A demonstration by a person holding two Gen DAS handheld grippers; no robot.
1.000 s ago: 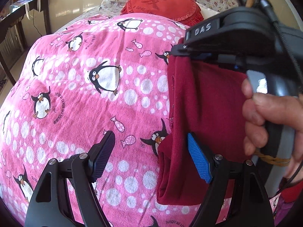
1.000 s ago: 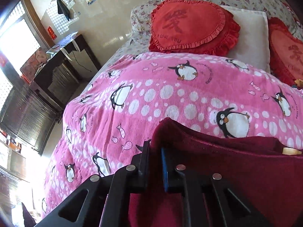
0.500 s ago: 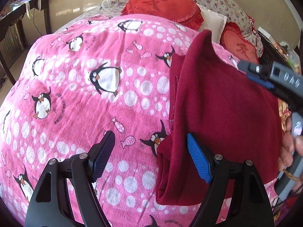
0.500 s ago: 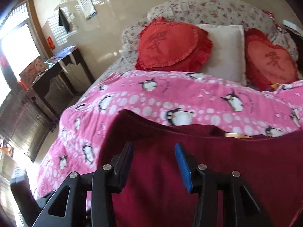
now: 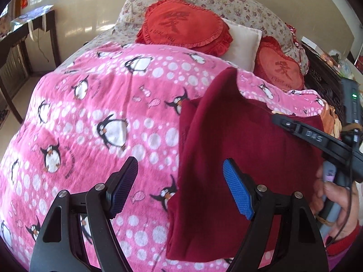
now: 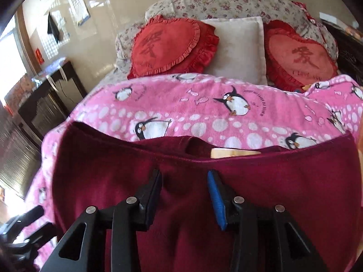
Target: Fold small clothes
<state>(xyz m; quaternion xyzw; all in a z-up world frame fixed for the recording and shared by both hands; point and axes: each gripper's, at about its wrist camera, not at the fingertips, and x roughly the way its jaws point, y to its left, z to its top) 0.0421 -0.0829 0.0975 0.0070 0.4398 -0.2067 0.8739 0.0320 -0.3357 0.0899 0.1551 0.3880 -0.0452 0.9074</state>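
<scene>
Dark red garment [image 5: 245, 136] lies on the pink penguin blanket [image 5: 102, 117] covering the bed, already folded over on itself, fold edge running along its left side in the left wrist view. In the right wrist view the neckline [image 6: 204, 149] faces the pillows, with a tan label [image 6: 233, 153] showing inside it.

Left gripper [image 5: 181, 185]: jaws wide apart, nothing between the pads. It hangs above the garment's left edge; the dark pad sits over the blanket, the blue pad [image 5: 237, 192] over the red cloth. Cannot tell whether it touches the cloth.

Right gripper [image 6: 185, 199]: jaws partly apart, having opened from shut and just eased back in a little. Red fabric lies below and between them, but the pads do not press on it; nothing is held. From the left wrist view it sits at the garment's right edge, with the person's hand [image 5: 333, 195] around its handle.

Behind the blanket: two red heart cushions [image 6: 168, 47], a white pillow [image 6: 240, 49], and floral pillows [image 6: 226, 2] against the wall.
</scene>
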